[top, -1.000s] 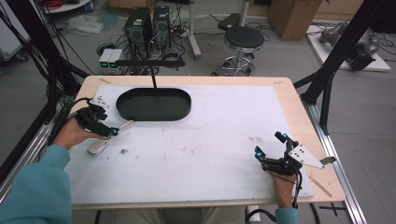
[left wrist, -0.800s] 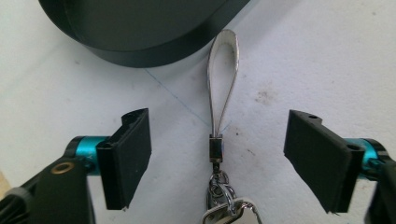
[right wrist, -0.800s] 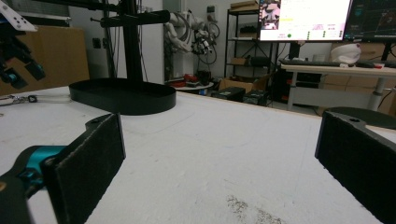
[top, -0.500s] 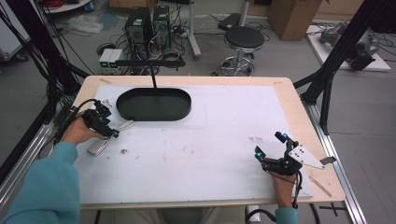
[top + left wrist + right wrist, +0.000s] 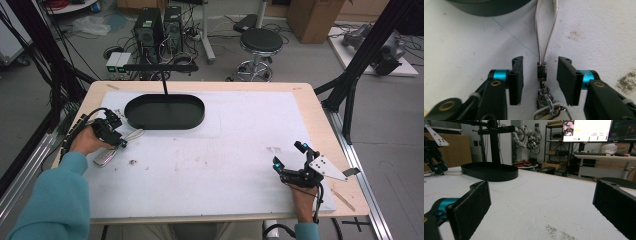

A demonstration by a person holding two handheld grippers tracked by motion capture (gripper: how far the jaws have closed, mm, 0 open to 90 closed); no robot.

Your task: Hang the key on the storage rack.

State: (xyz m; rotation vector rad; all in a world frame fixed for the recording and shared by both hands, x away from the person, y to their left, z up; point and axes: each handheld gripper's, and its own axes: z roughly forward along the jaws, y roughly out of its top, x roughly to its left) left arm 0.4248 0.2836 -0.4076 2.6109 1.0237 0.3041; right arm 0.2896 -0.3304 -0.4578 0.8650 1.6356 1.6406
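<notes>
- Left gripper [image 5: 540, 80] sits low over the key strap [image 5: 545, 32], near the bench's left edge. Jaws apart, one on each side of the small metal clasp [image 5: 541, 71], neither touching it.
- The strap loop runs from the clasp toward the black tray [image 5: 164, 111]; its far end lies just beside the tray wall. Ring and key fob [image 5: 551, 113] lie under the gripper body, partly hidden.
- Risk: the clasp is narrow and hard. If the jaws close off-centre, it will likely twist or squirt out sideways.
- Risk: closing too high catches only the thin strap, which may slide through the pads; the fob's weight would pull it down on a lift.
- Risk: pads pressed flat on the bench [image 5: 240, 150] could drag the fob instead of pinching it.
- Risk: a lift toward the tray may snag the loop on the tray wall.
- Left hand [image 5: 86, 140]: forearm comes in from the near left corner, wrist bent, gripper pointing down and toward the tray.
- Right gripper [image 5: 292, 167] rests near the bench's right near corner, well apart from the strap, jaws wide and holding nothing; it points across the bench at low height. Right hand [image 5: 302, 194] behind it, near the front edge.
</notes>
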